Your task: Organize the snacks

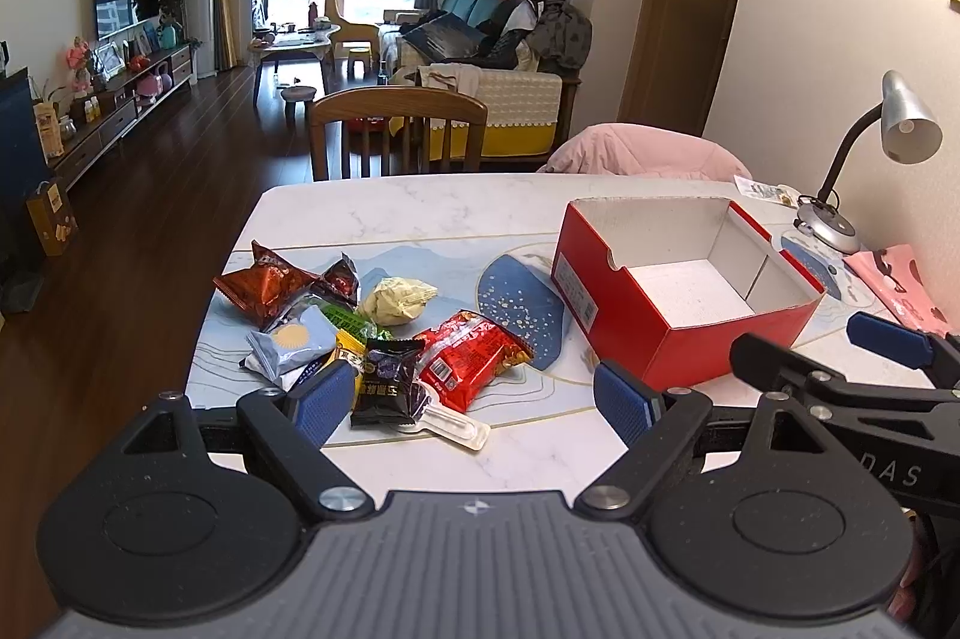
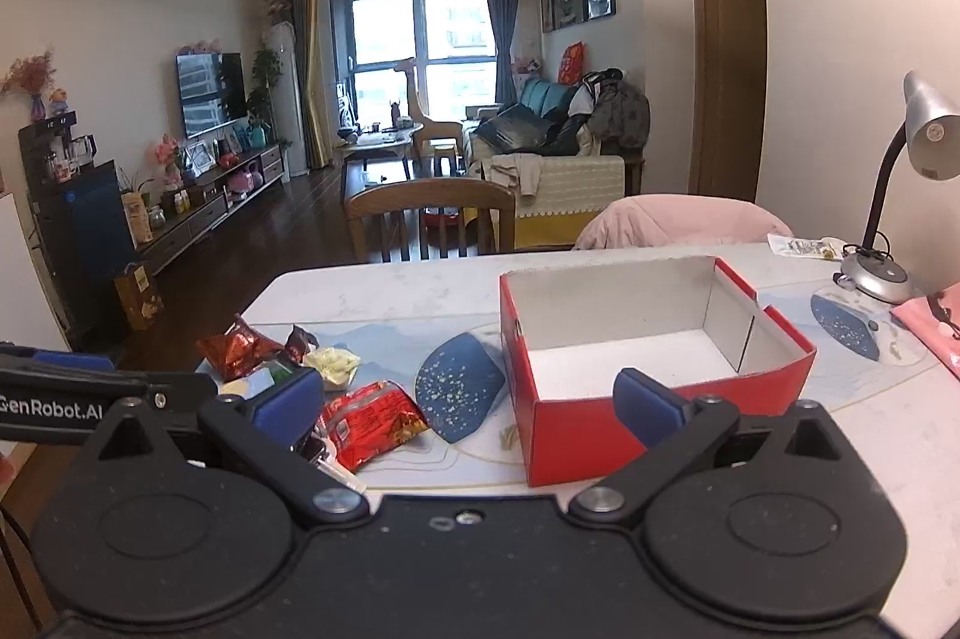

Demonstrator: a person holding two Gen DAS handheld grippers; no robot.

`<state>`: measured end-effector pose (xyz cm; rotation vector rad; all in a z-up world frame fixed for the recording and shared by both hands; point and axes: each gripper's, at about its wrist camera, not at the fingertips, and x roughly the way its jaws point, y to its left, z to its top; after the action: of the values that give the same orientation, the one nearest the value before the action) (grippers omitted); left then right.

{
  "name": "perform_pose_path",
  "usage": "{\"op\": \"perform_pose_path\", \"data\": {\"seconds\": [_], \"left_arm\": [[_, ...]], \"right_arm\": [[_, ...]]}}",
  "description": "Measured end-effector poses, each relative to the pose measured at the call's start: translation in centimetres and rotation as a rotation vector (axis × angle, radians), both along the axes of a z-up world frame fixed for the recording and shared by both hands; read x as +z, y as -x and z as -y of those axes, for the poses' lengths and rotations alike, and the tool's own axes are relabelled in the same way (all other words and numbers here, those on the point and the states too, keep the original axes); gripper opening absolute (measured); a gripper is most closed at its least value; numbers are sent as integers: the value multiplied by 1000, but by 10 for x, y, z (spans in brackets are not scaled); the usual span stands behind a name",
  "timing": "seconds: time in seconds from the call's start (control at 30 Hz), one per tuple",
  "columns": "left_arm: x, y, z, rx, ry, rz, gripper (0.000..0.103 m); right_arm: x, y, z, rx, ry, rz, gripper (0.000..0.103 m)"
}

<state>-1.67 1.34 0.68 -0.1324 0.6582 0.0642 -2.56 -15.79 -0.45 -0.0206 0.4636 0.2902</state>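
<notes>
Snack packets (image 1: 384,339) are lying heaped on the table (image 1: 420,207), left of the empty red box (image 1: 678,291). Both grippers, left (image 1: 474,402) and right (image 2: 468,405), are hovering, jaws wide, empty. Packets look light, crinkly, slippery; pinching a sealed edge seems best.

The left gripper (image 2: 72,408) arm reads "GenRobot.AI"; the right gripper (image 1: 888,465) arm shows "DAS".

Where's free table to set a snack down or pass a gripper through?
Bare marble lies along the far edge behind the snack pile, and in the near strip between the red packet and the red box. The box interior is empty. Crowded: the pile at left, and the lamp corner at right.
</notes>
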Motion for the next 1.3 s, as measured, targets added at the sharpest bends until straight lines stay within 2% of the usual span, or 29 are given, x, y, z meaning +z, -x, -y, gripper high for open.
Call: {"op": "perform_pose_path", "data": {"seconds": [1.13, 1.3], "left_arm": [[-9, 2, -17, -27, 14, -16, 87], [-13, -2, -25, -14, 30, -43, 87]], "right_arm": [[-2, 3, -17, -13, 19, 10, 103], [-5, 0, -24, -11, 20, 3, 103]]}}
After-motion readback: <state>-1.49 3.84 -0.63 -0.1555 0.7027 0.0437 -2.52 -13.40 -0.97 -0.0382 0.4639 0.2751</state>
